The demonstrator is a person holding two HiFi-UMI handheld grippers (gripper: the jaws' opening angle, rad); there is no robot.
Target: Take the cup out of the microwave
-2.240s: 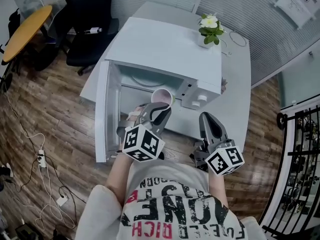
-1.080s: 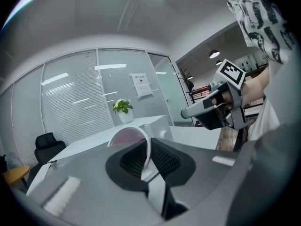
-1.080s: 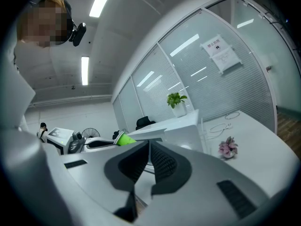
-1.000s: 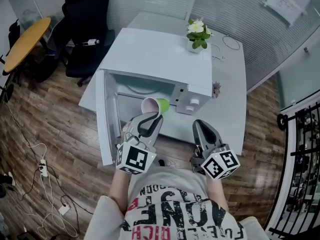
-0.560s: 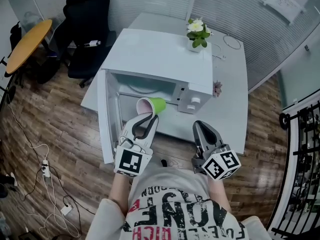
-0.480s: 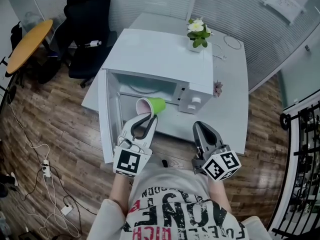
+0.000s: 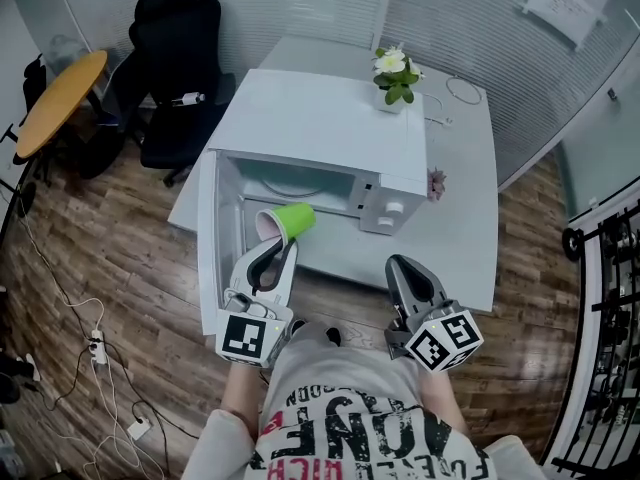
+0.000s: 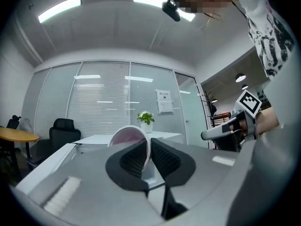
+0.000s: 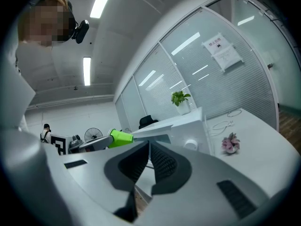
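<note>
1. A wood-plank floor fills the head view from seven to eleven o'clock.
2. A long white counter runs from the middle of the view out toward one o'clock.
3. A white microwave stands on the counter, just above the centre of the view. Its control knobs are on the front at its four o'clock corner.
4. A black office chair stands on the floor at ten o'clock from the microwave.
5. The microwave door is swung fully open at the oven's eight o'clock side, so we look into the pale cavity.
6. The left tongs reach in from six o'clock, level, toward the open cavity. They are nearly closed and pinch the rim wall of the cup, one tip inside it and one outside.
7. The right tongs are at five o'clock from the microwave, above the counter's near edge. Their tips are together with nothing between them.
8. A small potted plant with white flowers sits on the microwave's top at its one o'clock corner.
9. The cup, green outside and pink inside, hangs tipped on its side in the left tongs. It is just in front of the cavity at the oven's seven o'clock, close beside the open door.
</note>
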